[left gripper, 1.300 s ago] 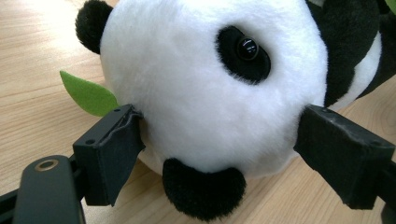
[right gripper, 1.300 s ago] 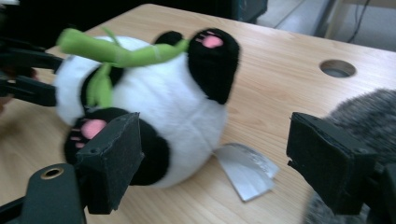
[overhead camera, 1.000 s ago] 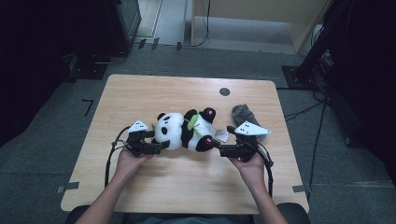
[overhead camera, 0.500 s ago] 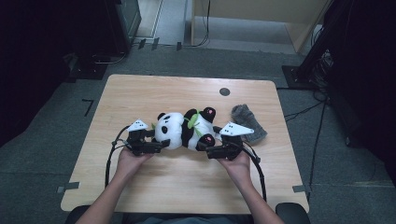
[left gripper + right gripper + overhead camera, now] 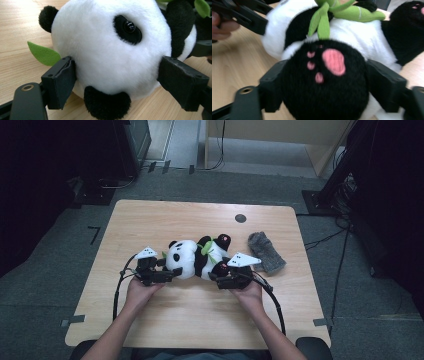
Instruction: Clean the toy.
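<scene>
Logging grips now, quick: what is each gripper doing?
Left gripper: closed on the plush black-and-white panda's head.
Right gripper: jaws just closing, pressed on the panda's black foot.

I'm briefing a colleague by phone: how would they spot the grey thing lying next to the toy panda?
Start at the wooden table and find the plush panda lying at its middle. Just beyond the panda's black feet, toward the table's right edge, lies a grey sock. It is the one flat, fuzzy grey thing there, apart from both hand-held grippers.
</scene>
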`<state>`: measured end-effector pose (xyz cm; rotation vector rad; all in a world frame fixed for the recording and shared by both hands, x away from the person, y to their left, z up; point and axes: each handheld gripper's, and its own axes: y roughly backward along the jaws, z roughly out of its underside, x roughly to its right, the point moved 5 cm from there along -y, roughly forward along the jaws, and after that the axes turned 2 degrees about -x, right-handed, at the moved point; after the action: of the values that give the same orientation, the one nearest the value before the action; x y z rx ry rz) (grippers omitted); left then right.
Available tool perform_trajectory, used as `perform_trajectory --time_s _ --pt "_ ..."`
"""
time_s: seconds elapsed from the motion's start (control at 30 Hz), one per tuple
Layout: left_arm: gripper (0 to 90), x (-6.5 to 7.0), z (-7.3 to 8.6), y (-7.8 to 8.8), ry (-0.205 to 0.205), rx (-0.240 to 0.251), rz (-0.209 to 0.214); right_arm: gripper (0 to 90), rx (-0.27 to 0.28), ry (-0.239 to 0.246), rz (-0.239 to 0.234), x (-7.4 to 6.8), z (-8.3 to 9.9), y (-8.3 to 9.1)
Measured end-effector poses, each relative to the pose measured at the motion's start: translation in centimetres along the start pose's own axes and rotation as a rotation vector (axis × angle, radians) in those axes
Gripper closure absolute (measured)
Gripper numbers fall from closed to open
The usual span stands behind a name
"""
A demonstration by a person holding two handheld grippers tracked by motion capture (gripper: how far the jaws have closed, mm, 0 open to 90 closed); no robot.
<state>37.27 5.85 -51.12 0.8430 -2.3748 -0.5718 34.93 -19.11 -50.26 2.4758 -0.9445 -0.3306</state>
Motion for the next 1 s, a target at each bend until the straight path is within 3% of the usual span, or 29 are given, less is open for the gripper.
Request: perform_trajectory --time_s 0.17,0.2,0.23,0.27,0.3,0.33,0.43,0.57,0.7,0.83,0.9,1.0 --pt "15.9 -0.1 -0.1 -0.1 0.003 0.008 -0.004 30.8 0.025 0.017 0.006 0.8 0.1 -0.5" --pt "15.9 -0.2 -0.1 -0.1 -0.001 0.008 -0.007 40.4 0.022 0.039 0.01 0.8 0.2 -0.6" --pt "15.9 -0.2 -0.1 -0.1 -0.003 0.01 -0.007 40.4 0.022 0.039 0.01 0.8 0.2 -0.6" --pt "16.0 -0.2 -0.2 0.0 -0.01 0.02 -0.008 48.3 0.016 0.008 0.009 1.0 0.0 -0.4" --pt "16.0 -0.2 -0.2 0.0 -0.01 0.02 -0.008 48.3 0.016 0.008 0.009 1.0 0.0 -0.4" --pt "16.0 -0.1 -0.3 0.1 -0.021 0.021 -0.008 53.8 -0.002 0.005 0.029 1.1 -0.5 -0.2" --pt "15.8 -0.1 -0.5 0.4 -0.052 0.018 -0.013 56.3 -0.025 -0.006 0.042 1.0 -1.2 0.1" --pt "13.7 0.0 -0.6 1.0 -0.06 0.032 0.005 59.2 -0.021 -0.046 0.04 1.3 -2.4 0.9" --pt "13.0 0.2 -0.9 1.9 -0.102 0.079 0.027 59.8 -0.023 -0.065 0.044 1.6 -3.5 2.1" --pt "12.3 0.4 -0.7 2.5 -0.158 0.085 0.038 59.7 -0.013 -0.101 0.015 1.9 -4.6 3.5" --pt "7.8 0.8 -0.6 2.7 -0.203 0.09 0.048 59.7 0.003 -0.119 0.009 2.1 -5.0 4.2" --pt "5.6 1.3 -0.6 2.4 -0.233 0.096 0.05 59.4 0.023 -0.146 -0.004 2.0 -5.5 5.0"
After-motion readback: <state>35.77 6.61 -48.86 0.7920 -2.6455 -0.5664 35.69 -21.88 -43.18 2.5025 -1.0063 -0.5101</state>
